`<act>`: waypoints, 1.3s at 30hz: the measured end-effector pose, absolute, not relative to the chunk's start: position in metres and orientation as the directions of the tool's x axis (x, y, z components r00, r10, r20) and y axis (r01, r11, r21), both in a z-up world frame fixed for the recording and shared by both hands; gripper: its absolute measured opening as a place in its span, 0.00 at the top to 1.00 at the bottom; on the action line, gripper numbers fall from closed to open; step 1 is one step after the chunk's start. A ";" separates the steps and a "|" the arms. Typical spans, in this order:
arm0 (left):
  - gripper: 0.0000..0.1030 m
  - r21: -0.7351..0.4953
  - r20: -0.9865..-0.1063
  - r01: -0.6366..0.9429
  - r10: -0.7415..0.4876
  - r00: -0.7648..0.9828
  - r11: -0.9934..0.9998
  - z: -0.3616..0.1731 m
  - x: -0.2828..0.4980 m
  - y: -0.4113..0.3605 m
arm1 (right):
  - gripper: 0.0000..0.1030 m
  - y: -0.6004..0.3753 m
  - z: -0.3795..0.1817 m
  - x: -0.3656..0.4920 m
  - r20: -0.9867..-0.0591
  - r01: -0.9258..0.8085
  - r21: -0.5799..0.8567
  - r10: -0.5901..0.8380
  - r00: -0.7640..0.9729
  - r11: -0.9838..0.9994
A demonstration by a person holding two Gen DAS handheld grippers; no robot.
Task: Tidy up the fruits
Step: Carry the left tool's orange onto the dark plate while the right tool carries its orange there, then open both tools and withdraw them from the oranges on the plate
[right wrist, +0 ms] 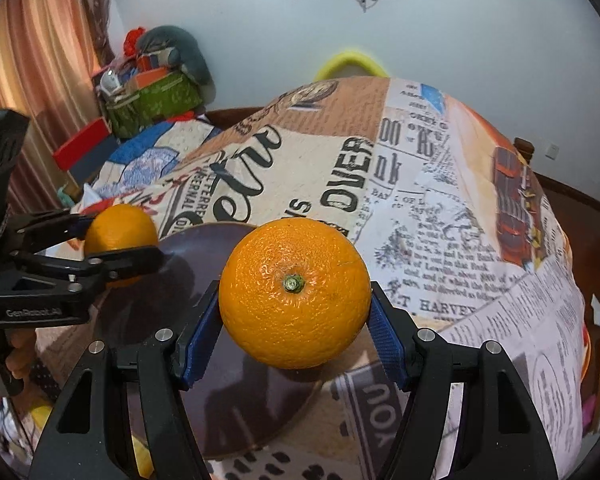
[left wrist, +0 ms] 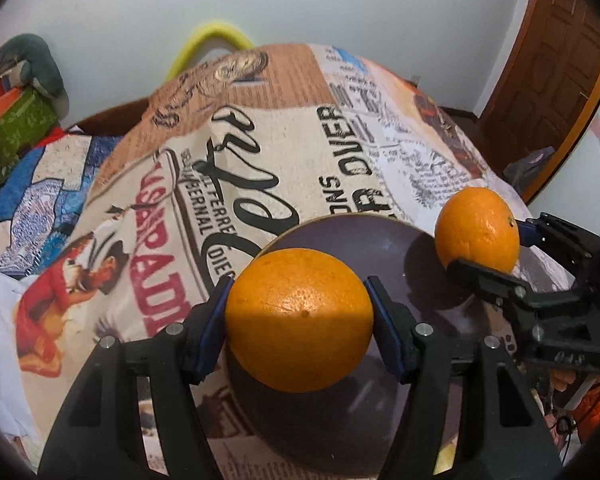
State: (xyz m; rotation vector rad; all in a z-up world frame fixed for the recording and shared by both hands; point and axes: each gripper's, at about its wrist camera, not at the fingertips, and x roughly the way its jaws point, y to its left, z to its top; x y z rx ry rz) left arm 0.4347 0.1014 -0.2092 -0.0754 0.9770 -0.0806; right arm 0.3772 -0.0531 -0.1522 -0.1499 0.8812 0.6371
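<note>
Each pair of tongs is clamped on its own orange: the left tongs [left wrist: 300, 320] grip one orange [left wrist: 299, 319], the right tongs [right wrist: 296, 324] another orange [right wrist: 295, 293], both poised over the dark plate [left wrist: 340, 240] on the newsprint-covered worktop [left wrist: 260, 152], seemingly so the fruit can be gathered there.

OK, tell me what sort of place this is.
Probably a room in a home, not a lab: a table under a newspaper-print tablecloth, a striped curtain beside cluttered belongings, and a wooden door.
</note>
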 end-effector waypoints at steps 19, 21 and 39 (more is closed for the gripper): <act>0.37 -0.082 -0.857 0.083 -0.113 0.503 0.993 -0.230 0.449 0.093 | 0.35 -0.037 -0.176 0.385 -0.810 -0.647 0.110 0.445 0.382 0.755; 0.36 -0.101 -0.840 0.079 -0.127 0.527 0.992 -0.222 0.447 0.096 | 0.35 -0.037 -0.175 0.382 -0.808 -0.658 0.104 0.449 0.381 0.746; 0.36 -0.070 -0.777 0.063 -0.094 0.623 0.996 -0.155 0.372 0.088 | 0.32 -0.067 -0.115 0.319 -0.740 -0.624 0.086 0.469 0.482 0.777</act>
